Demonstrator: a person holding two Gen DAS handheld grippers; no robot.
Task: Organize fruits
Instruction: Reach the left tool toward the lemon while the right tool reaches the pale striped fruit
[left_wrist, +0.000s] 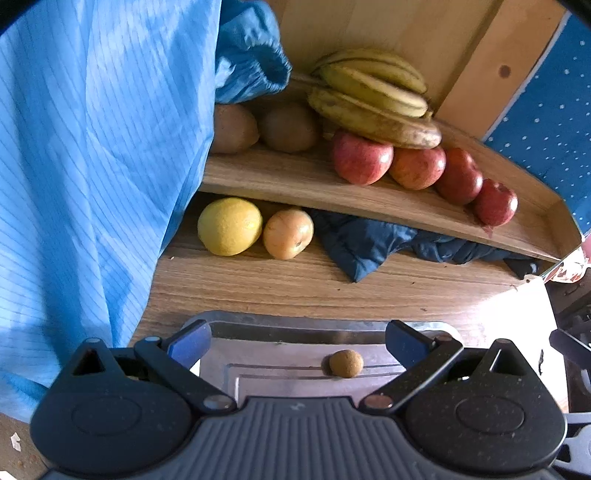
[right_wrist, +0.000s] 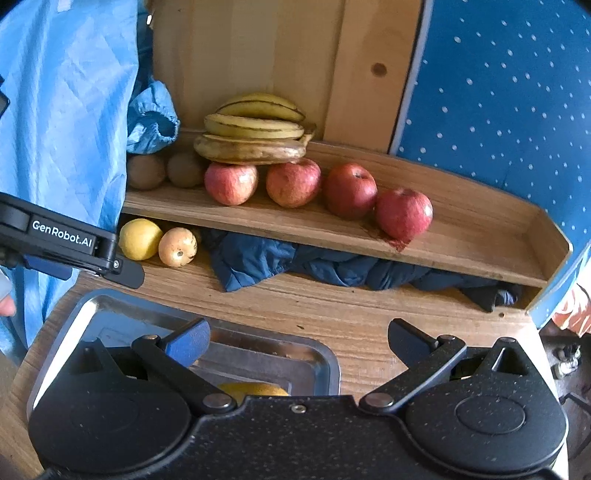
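Observation:
A wooden shelf (right_wrist: 480, 229) carries a bunch of bananas (right_wrist: 255, 129), several red apples (right_wrist: 291, 182) in a row and two brown kiwis (right_wrist: 184, 170). The bananas (left_wrist: 373, 96), the apples (left_wrist: 362, 157) and the kiwis (left_wrist: 290, 127) also appear in the left wrist view. Under the shelf lie a yellow lemon (left_wrist: 229, 226) and a pale orange fruit (left_wrist: 288, 233). My left gripper (left_wrist: 297, 341) stands open above a metal tray (left_wrist: 280, 325) that holds a small brown fruit (left_wrist: 346, 363). My right gripper (right_wrist: 299, 341) is open over the tray's (right_wrist: 317, 354) right end, with a yellow fruit (right_wrist: 253, 389) partly hidden below it.
A dark blue cloth (right_wrist: 332, 266) is bunched under the shelf. A light blue sleeve (left_wrist: 92, 166) fills the left side. A dotted blue fabric (right_wrist: 498, 92) hangs behind the shelf on the right. The left gripper's body (right_wrist: 66, 236) shows at the left of the right wrist view.

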